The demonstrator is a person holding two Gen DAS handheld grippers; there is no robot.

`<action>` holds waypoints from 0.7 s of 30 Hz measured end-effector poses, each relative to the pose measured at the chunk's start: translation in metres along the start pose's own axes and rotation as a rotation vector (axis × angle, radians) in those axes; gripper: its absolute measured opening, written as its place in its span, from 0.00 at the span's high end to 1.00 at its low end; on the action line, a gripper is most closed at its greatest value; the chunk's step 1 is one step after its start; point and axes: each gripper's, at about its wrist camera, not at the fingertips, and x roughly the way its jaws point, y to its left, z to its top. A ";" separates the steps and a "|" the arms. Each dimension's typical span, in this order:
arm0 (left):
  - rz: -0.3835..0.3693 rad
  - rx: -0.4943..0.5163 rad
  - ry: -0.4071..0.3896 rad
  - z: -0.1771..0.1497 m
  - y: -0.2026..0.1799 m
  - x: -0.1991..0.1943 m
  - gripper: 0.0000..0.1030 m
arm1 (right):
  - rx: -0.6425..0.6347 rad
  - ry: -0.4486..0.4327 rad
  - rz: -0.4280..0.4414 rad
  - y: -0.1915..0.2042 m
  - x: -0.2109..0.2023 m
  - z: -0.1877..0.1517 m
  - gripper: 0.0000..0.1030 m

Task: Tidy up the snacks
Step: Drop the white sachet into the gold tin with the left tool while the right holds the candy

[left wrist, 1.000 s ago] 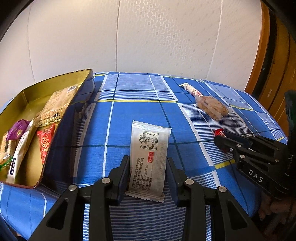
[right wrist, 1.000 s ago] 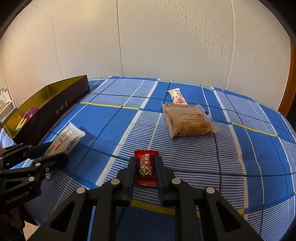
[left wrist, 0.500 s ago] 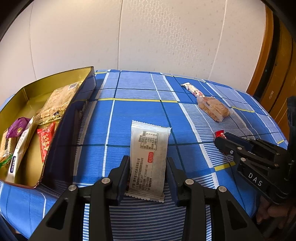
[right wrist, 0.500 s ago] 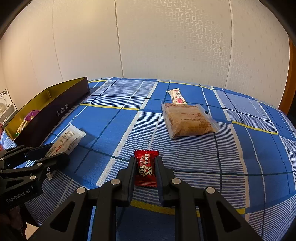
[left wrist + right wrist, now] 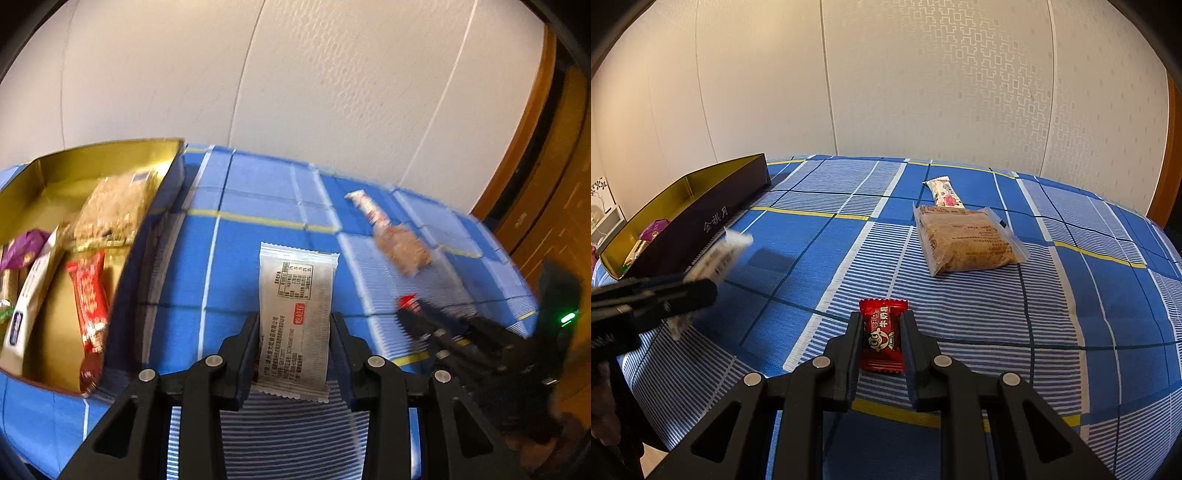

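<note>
My left gripper [image 5: 294, 325] is shut on a white snack packet [image 5: 295, 295] and holds it just above the blue checked cloth; its shadow falls on the cloth beneath. The same packet [image 5: 720, 254] shows blurred at the left of the right wrist view, in the left gripper [image 5: 698, 291]. My right gripper [image 5: 879, 332] is shut on a small red candy [image 5: 882, 334] near the table's front edge; in the left wrist view it [image 5: 410, 310] sits at the right with the candy [image 5: 408, 301] at its tips. A gold-lined box [image 5: 51, 166] stands at the left.
Inside the box lie a crumbly bar [image 5: 110, 210], a red packet [image 5: 88, 295], a white packet [image 5: 29, 295] and a purple sweet [image 5: 22, 247]. On the cloth [image 5: 960, 314] rest a clear-wrapped brown cake [image 5: 964, 243] and a slim white bar [image 5: 945, 192]. A wooden door frame [image 5: 524, 147] stands at the right.
The left gripper has lifted the white packet off the cloth and tilted, bringing the box nearer in its view. The right gripper and red candy have stayed put.
</note>
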 end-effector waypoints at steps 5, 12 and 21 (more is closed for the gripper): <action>-0.029 -0.063 -0.081 0.031 0.017 -0.030 0.64 | 0.000 0.000 0.000 0.000 0.000 0.000 0.81; 0.072 -0.209 -0.123 0.070 0.088 -0.055 0.64 | -0.003 0.000 -0.004 0.001 0.000 0.000 0.81; 0.272 -0.304 -0.011 0.083 0.167 -0.029 0.64 | -0.009 0.000 -0.009 0.001 0.000 0.000 0.81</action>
